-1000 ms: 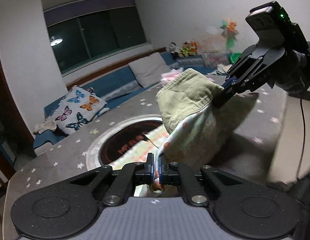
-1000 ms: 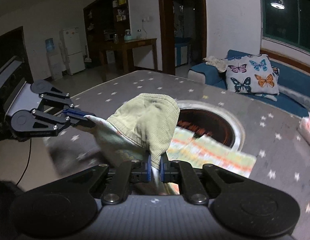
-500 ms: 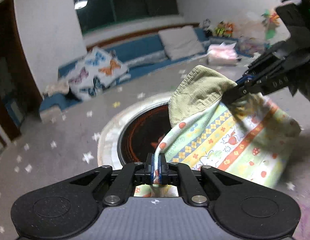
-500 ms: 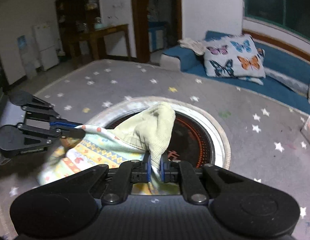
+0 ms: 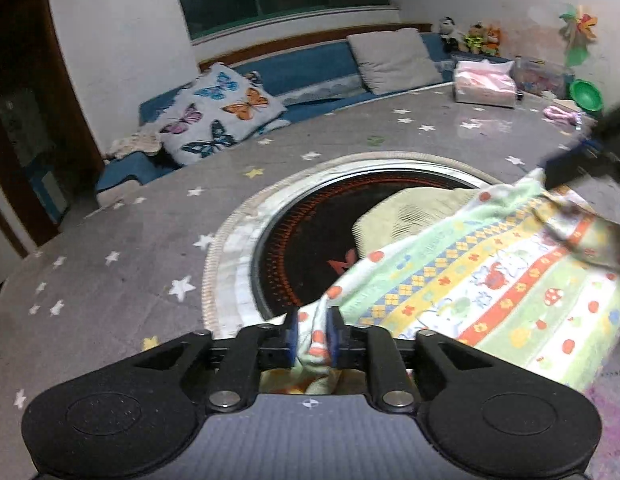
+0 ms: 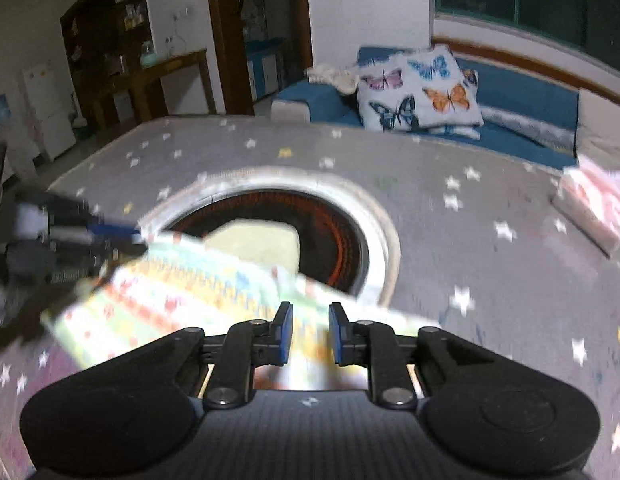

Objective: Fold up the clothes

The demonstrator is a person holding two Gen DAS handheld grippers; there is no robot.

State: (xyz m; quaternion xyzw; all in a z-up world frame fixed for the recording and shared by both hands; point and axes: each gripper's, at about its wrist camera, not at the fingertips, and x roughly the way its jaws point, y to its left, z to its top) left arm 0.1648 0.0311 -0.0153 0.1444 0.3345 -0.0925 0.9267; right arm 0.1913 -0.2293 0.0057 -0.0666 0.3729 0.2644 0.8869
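Note:
A small garment with bright stripes and cartoon prints (image 5: 481, 280) and a pale green corduroy part (image 5: 405, 208) lies spread low over the grey star-patterned table (image 5: 122, 264), partly over the round black inset (image 5: 306, 232). My left gripper (image 5: 313, 334) has its jaws a little apart with a corner of the garment between them. My right gripper (image 6: 308, 330) is open, its pads apart, with the blurred garment (image 6: 170, 292) lying under and ahead of it. The right gripper shows blurred in the left wrist view (image 5: 581, 164) at the garment's far corner.
A blue sofa (image 5: 310, 68) with a butterfly cushion (image 5: 218, 112) and a grey pillow (image 5: 393, 60) lies beyond the table. A pink pack (image 5: 485, 86) and a green bowl (image 5: 585, 94) stand at the table's far right. A wooden desk (image 6: 170, 76) and doorway stand behind.
Both grippers have lowered the garment from the air onto the table and spread it out. The right gripper's jaws have opened and let the cloth go. The left gripper's jaws have loosened.

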